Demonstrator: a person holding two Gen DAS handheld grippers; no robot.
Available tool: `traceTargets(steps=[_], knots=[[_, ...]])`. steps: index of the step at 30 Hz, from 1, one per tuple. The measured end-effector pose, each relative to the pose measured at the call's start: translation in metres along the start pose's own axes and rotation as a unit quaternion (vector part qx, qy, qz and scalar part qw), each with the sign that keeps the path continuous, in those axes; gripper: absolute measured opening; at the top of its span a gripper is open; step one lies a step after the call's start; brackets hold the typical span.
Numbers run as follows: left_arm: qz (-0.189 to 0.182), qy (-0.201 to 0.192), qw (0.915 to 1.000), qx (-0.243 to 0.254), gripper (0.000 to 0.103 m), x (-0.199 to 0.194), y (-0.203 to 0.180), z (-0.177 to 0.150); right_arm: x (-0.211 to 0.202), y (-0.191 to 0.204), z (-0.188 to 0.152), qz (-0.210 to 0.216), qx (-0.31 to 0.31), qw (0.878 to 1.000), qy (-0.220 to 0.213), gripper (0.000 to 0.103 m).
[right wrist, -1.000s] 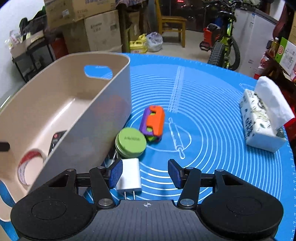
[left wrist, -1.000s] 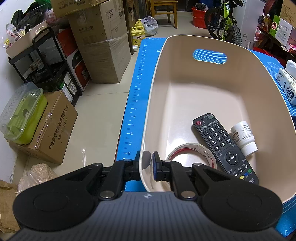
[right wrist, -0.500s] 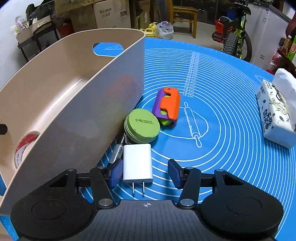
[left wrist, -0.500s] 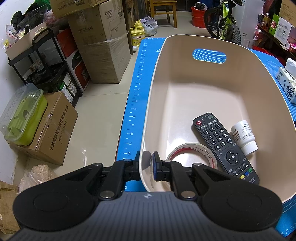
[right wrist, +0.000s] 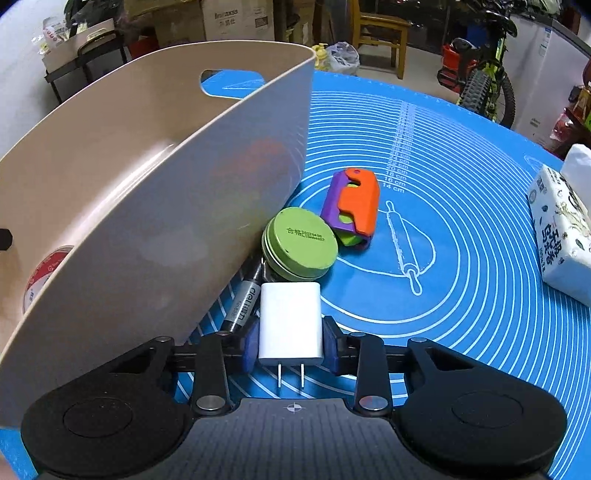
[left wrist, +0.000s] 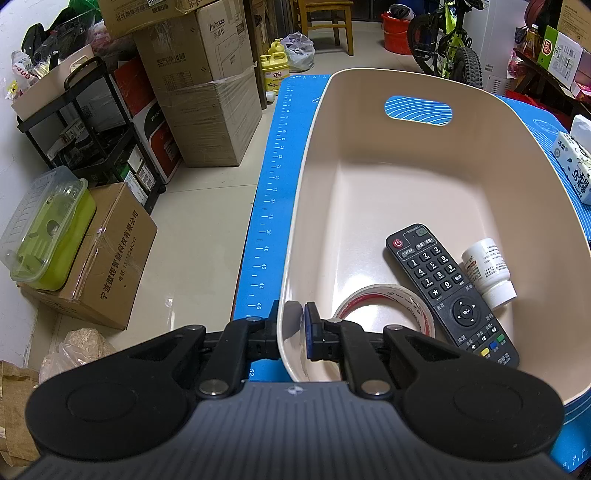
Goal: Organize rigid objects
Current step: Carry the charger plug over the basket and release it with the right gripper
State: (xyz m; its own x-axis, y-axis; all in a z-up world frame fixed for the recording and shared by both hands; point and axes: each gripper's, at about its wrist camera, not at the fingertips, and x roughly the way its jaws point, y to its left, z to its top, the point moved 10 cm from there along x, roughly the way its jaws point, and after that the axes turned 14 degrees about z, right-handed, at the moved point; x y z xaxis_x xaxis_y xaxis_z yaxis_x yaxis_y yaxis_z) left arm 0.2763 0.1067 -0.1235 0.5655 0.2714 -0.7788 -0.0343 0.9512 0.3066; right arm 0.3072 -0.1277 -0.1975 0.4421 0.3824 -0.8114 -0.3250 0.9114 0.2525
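The surface is covered by a blue silicone mat [right wrist: 461, 192] printed with white concentric rings, a rolling-pin outline and a ruler scale along its edge. A beige plastic tub [left wrist: 480, 177] with an oval handle cut-out stands on the mat at its left side.

Inside the tub lie a black remote control [left wrist: 448, 291], a small white pill bottle [left wrist: 489, 271] on its side just beside the remote, and a roll of clear tape with red print [left wrist: 388, 306].

The left gripper [left wrist: 291, 330] is clamped on the tub's near rim, one finger outside the wall and one inside.

The right gripper [right wrist: 290, 343] has its fingers closing on a white wall charger [right wrist: 290, 321] that lies flat on the mat, prongs toward the camera; both blue pads appear to touch its sides. Touching the charger's far end is a round green tin [right wrist: 300, 242]. A grey marker pen [right wrist: 243, 295] lies between the charger and the tub wall. An orange and purple plastic toy [right wrist: 352, 206] lies just beside the tin. A patterned tissue pack [right wrist: 561, 236] sits well apart at the right edge.

Room: tiled floor, stacked cardboard boxes [left wrist: 207, 92], a black shelving rack [left wrist: 92, 133], a green container with a clear lid [left wrist: 48, 229] on a box, yellow jugs [left wrist: 275, 70], a wooden chair [right wrist: 380, 33] and a bicycle [right wrist: 484, 74].
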Motion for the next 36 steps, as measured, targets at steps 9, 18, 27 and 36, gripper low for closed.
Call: traceTargets(steps=[9, 18, 27, 36], knots=[[0.000, 0.000, 1.0000, 0.000, 0.013, 0.000, 0.000, 0.000, -0.011, -0.003, 0.003, -0.012, -0.002, 1.000, -0.009, 0.042], [0.001, 0.003, 1.0000, 0.003, 0.013, 0.000, -0.001, -0.002, -0.034, -0.005, 0.018, -0.025, -0.006, 0.999, -0.035, 0.042], [0.002, 0.004, 1.0000, 0.003, 0.013, 0.001, -0.001, -0.003, -0.071, 0.002, 0.042, -0.036, -0.009, 0.995, -0.093, 0.042], [0.003, 0.004, 1.0000, 0.004, 0.013, 0.001, -0.001, -0.003, -0.109, 0.038, 0.074, -0.006, -0.019, 0.986, -0.165, 0.042]])
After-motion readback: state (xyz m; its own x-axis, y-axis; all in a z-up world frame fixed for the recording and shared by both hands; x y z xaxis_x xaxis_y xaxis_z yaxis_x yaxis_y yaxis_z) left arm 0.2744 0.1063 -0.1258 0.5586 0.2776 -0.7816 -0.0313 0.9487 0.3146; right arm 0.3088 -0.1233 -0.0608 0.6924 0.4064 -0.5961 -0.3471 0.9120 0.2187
